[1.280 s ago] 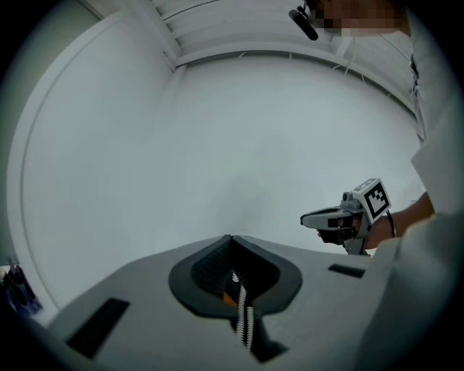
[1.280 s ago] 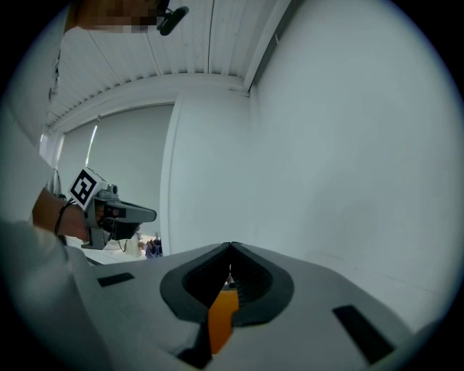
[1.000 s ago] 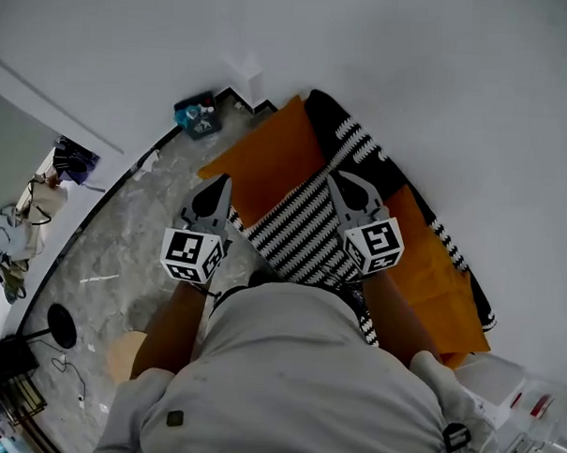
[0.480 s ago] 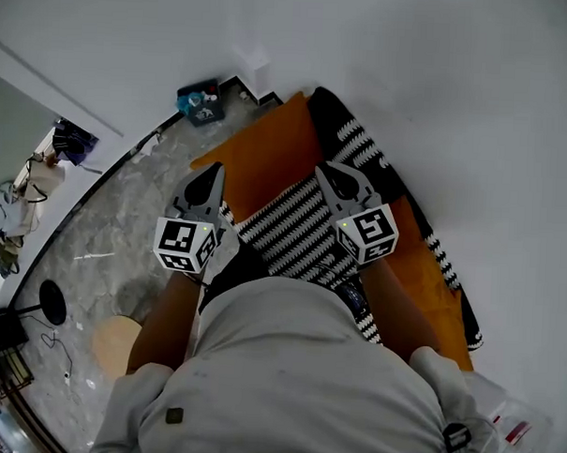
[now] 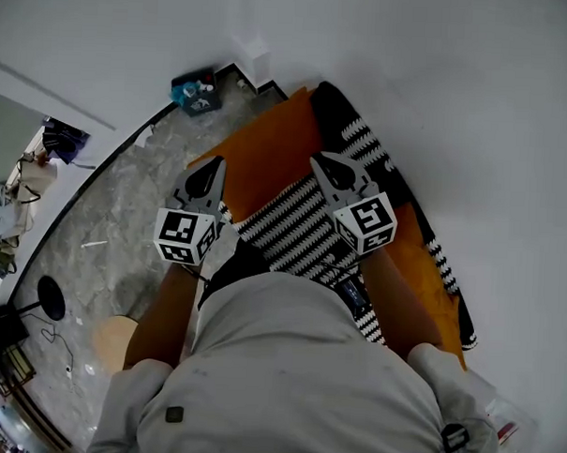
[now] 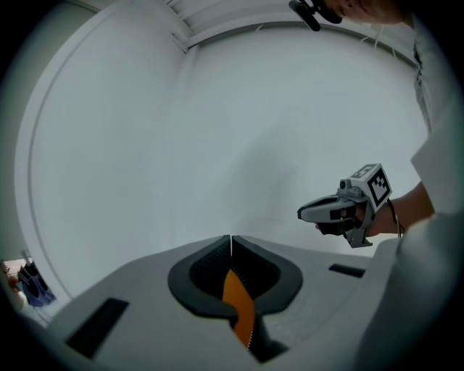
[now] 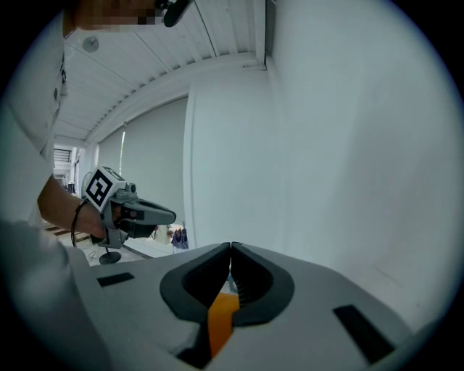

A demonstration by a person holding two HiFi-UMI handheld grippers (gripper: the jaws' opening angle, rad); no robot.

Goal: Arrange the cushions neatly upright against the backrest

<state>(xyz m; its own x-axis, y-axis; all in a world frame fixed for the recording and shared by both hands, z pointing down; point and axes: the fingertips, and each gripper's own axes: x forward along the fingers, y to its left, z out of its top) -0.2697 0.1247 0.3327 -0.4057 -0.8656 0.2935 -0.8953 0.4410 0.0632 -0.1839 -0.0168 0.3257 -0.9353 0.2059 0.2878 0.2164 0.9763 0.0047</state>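
both grippers have eased forward — left gripper (image 5: 207, 180) and right gripper (image 5: 327, 166), jaws shut and empty, over the striped cushion (image 5: 297, 229) lying on the orange cushion (image 5: 268, 159). open wide, pinch its edges evenly, then stand it up.

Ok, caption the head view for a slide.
Both shut, left gripper and right gripper hover above a striped cushion on an orange seat.
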